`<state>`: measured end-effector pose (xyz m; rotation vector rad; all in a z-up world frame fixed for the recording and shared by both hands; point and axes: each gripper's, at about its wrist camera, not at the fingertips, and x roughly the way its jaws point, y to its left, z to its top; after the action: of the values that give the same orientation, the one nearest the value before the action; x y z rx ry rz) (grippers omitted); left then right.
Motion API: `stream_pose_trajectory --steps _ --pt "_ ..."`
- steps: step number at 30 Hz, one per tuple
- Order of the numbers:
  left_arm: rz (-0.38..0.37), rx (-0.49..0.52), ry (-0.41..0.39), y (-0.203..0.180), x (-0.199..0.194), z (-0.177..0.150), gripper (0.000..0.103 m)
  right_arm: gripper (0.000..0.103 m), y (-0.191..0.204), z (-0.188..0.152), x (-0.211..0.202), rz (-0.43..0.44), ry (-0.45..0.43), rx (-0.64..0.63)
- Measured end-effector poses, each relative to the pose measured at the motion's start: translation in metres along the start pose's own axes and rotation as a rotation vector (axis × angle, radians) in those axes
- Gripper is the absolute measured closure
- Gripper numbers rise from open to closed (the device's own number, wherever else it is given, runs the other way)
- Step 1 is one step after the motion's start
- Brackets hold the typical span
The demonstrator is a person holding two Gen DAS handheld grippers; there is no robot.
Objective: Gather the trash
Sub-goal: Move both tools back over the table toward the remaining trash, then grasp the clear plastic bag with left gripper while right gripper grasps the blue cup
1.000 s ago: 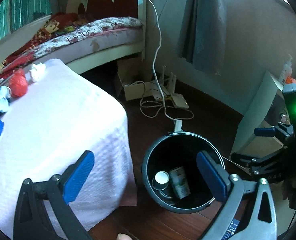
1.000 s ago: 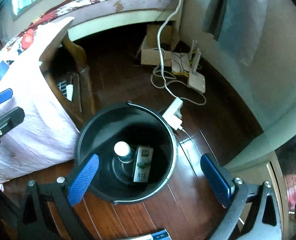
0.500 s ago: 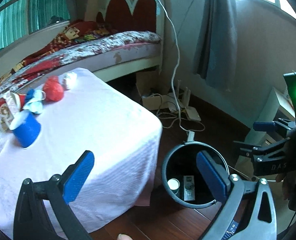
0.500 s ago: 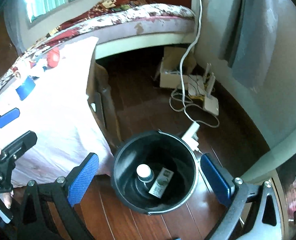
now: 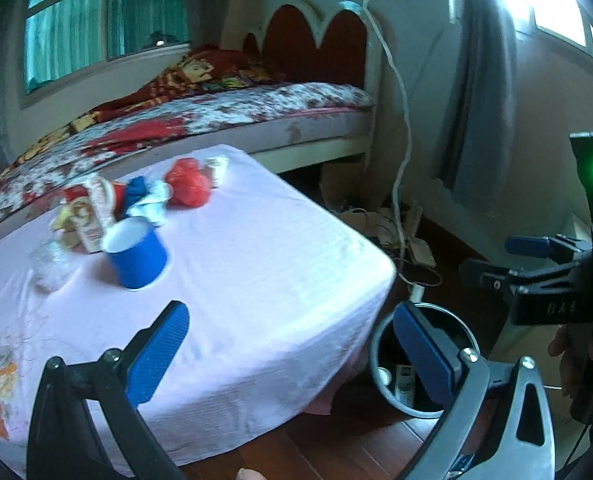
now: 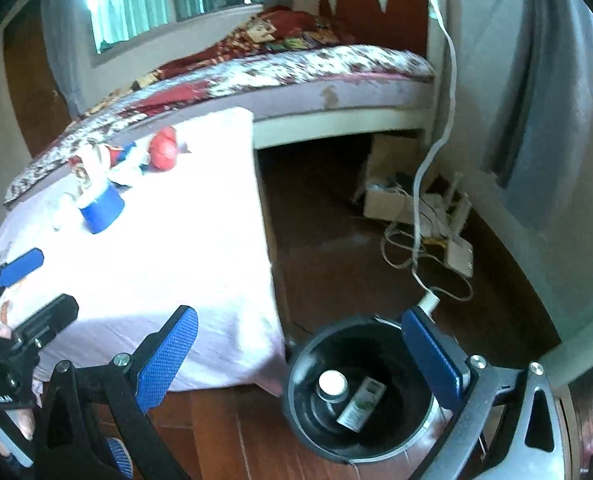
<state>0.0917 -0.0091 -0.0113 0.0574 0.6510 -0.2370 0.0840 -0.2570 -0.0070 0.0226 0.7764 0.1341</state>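
Note:
A black bin (image 6: 360,392) stands on the floor by the table's corner, holding a white-capped bottle (image 6: 331,384) and a small carton (image 6: 361,402). On the pink-clothed table (image 5: 256,280) lie a blue paper cup (image 5: 138,254), a red crumpled bag (image 5: 186,182), a red and white carton (image 5: 92,210), a blue and white wrapper (image 5: 144,198) and clear plastic (image 5: 50,266). My left gripper (image 5: 292,350) hangs open over the table's near edge, empty. My right gripper (image 6: 300,354) is open and empty above the bin's left rim. In the left wrist view the bin (image 5: 420,364) is half hidden.
A bed (image 6: 296,72) with a patterned cover runs behind the table. A cardboard box (image 6: 392,196), a router (image 6: 460,252) and loose white cables (image 6: 424,264) lie on the wooden floor by the wall. A grey curtain (image 5: 480,100) hangs at the right.
Both grippers have risen and tilted up from the bin toward the table. The bin has slid to the lower right of each view and the trash on the table has come into view.

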Motion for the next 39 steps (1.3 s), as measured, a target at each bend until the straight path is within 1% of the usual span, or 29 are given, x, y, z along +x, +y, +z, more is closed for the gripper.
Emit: stream_pose_trajectory --steps 3,7,10,13,16,17,18,20,22,24,25,27,29,33,36,39 --pt "0.043 -0.017 -0.004 0.019 -0.005 -0.001 0.000 0.000 0.024 0.011 0.003 0.047 -0.018 -0.025" --pt "0.119 -0.054 -0.026 0.055 -0.014 -0.004 0.000 0.000 0.055 0.019 0.013 0.092 -0.008 -0.073" --pt "0.144 -0.097 -0.024 0.085 -0.017 -0.008 0.001 0.000 0.081 0.029 0.022 0.125 -0.019 -0.096" --pt "0.185 -0.135 -0.019 0.113 -0.019 -0.014 0.001 0.000 0.112 0.039 0.030 0.160 -0.071 -0.121" --pt "0.251 -0.157 -0.025 0.139 -0.021 -0.019 0.001 0.000 0.140 0.046 0.042 0.199 -0.086 -0.135" --pt "0.272 -0.171 -0.025 0.150 -0.021 -0.021 0.001 0.000 0.149 0.047 0.045 0.216 -0.083 -0.144" --pt "0.280 -0.182 -0.027 0.156 -0.021 -0.022 0.001 0.000 0.161 0.049 0.051 0.228 -0.055 -0.166" --pt "0.313 -0.218 -0.035 0.176 -0.019 -0.025 0.002 0.000 0.181 0.052 0.059 0.220 -0.031 -0.202" --pt "0.323 -0.252 -0.037 0.193 -0.017 -0.027 0.004 0.000 0.199 0.055 0.063 0.223 -0.055 -0.235" --pt "0.338 -0.260 -0.033 0.205 -0.013 -0.028 0.008 0.000 0.215 0.058 0.069 0.214 -0.071 -0.255" --pt "0.348 -0.264 -0.026 0.214 -0.009 -0.028 0.010 0.000 0.222 0.060 0.074 0.217 -0.070 -0.262" --pt "0.351 -0.267 -0.006 0.230 -0.001 -0.027 0.017 0.000 0.234 0.063 0.086 0.225 -0.063 -0.265" --pt "0.366 -0.259 0.020 0.243 0.010 -0.024 0.019 0.001 0.245 0.065 0.100 0.232 -0.055 -0.273" --pt "0.365 -0.275 0.032 0.261 0.023 -0.024 0.019 0.001 0.268 0.073 0.135 0.220 -0.025 -0.300" --pt "0.350 -0.286 0.038 0.273 0.041 -0.019 0.019 0.002 0.277 0.078 0.160 0.216 -0.003 -0.306" --pt "0.339 -0.270 0.041 0.274 0.055 -0.011 0.019 0.004 0.282 0.082 0.179 0.209 0.020 -0.309"
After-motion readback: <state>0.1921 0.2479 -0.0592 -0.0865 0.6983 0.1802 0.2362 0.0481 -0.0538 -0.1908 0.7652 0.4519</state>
